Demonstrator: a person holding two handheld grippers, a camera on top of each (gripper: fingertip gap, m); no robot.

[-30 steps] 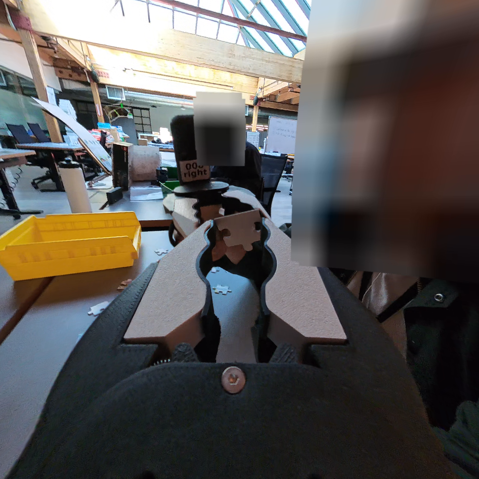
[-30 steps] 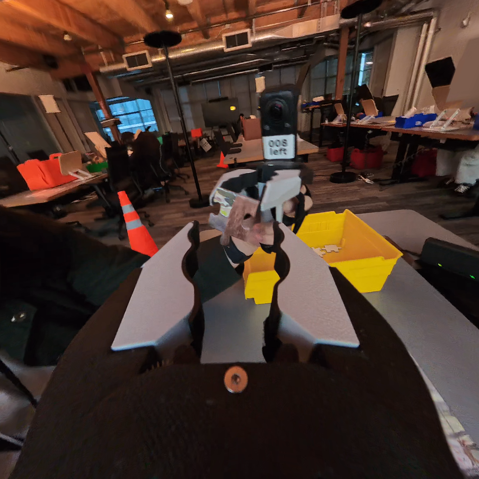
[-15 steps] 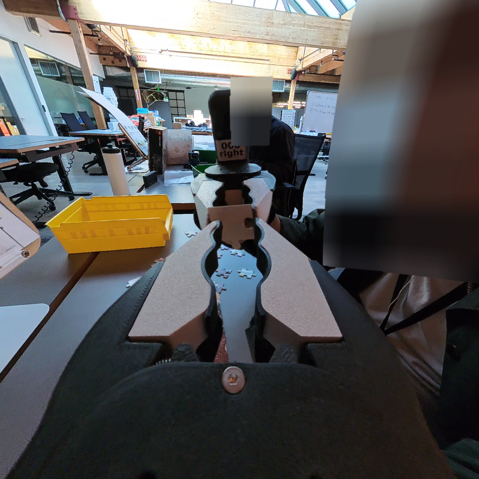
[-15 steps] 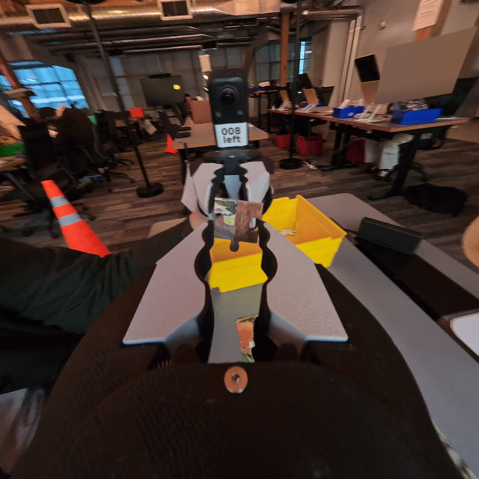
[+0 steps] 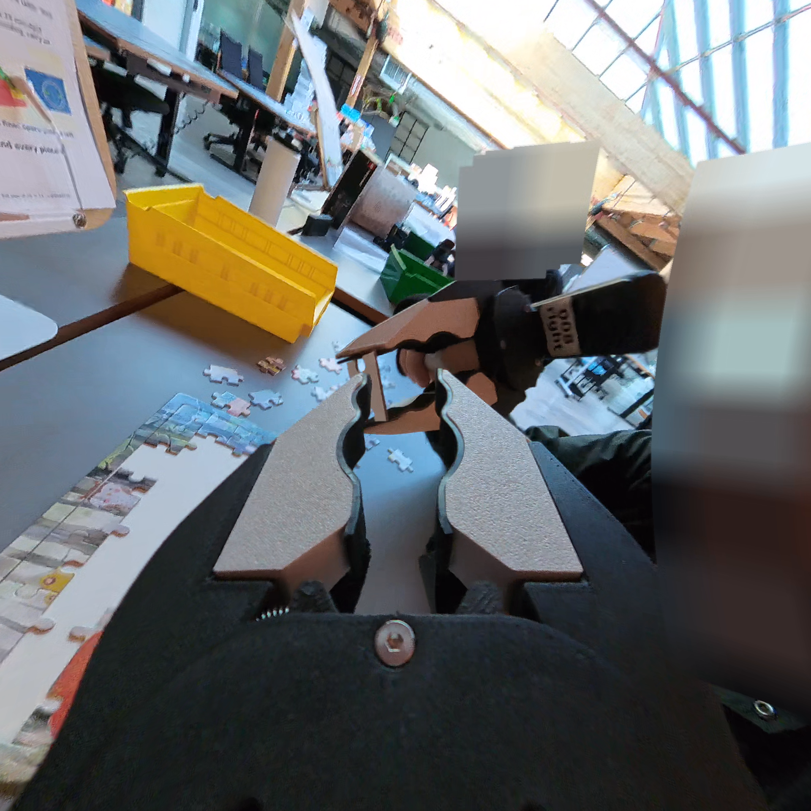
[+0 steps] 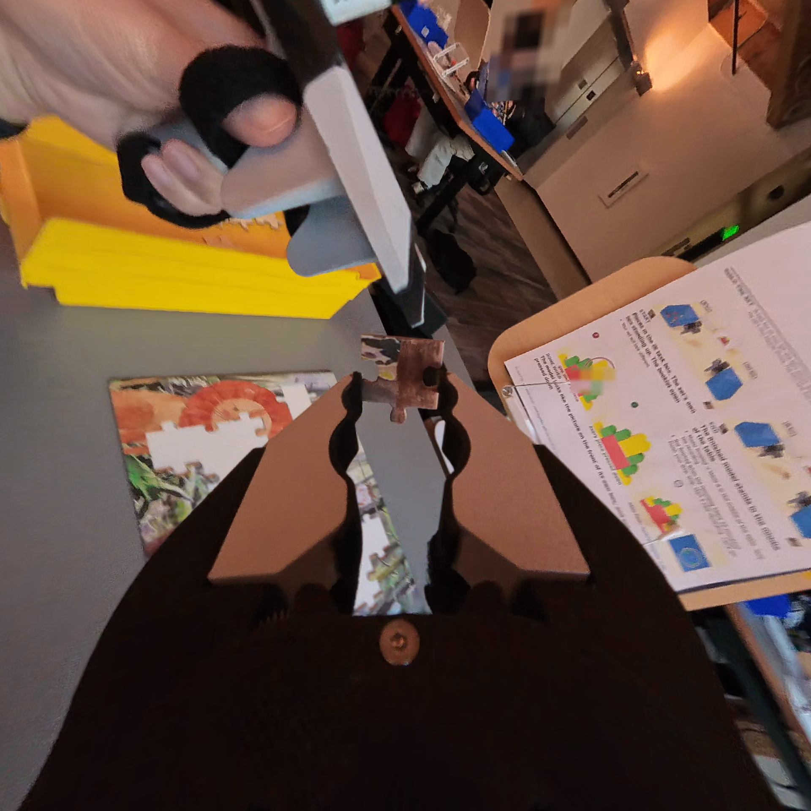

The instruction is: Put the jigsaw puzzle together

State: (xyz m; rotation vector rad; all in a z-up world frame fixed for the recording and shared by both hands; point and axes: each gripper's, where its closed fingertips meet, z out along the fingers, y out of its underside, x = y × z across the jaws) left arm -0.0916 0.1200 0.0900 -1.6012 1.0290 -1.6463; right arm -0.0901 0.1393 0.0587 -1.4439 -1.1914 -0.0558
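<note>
My right gripper (image 6: 400, 381) is shut on a small joined cluster of puzzle pieces (image 6: 401, 375), brown and camouflage-coloured, and holds it above the grey table. The partly built jigsaw (image 6: 202, 412) lies flat below it, with white gaps. In the left wrist view my left gripper (image 5: 400, 384) is open and empty. The right gripper (image 5: 373, 395) is just beyond its tips and holds the cluster (image 5: 379, 386) edge-on. The jigsaw (image 5: 184, 425) lies to the lower left. Loose pieces (image 5: 224, 373) lie scattered beyond it. The left gripper (image 6: 373, 263) shows blurred at the upper left of the right wrist view.
A yellow bin (image 5: 228, 259) stands on the table behind the loose pieces; it also shows in the right wrist view (image 6: 175, 285). A clipboard with a printed instruction sheet (image 6: 658, 417) stands next to the jigsaw. A green bin (image 5: 408, 276) is farther back. The tips of both grippers are at nearly the same place.
Both grippers have tilted down from facing each other towards the table. The left gripper has let go of the piece cluster and opened. The right gripper now holds it alone.
</note>
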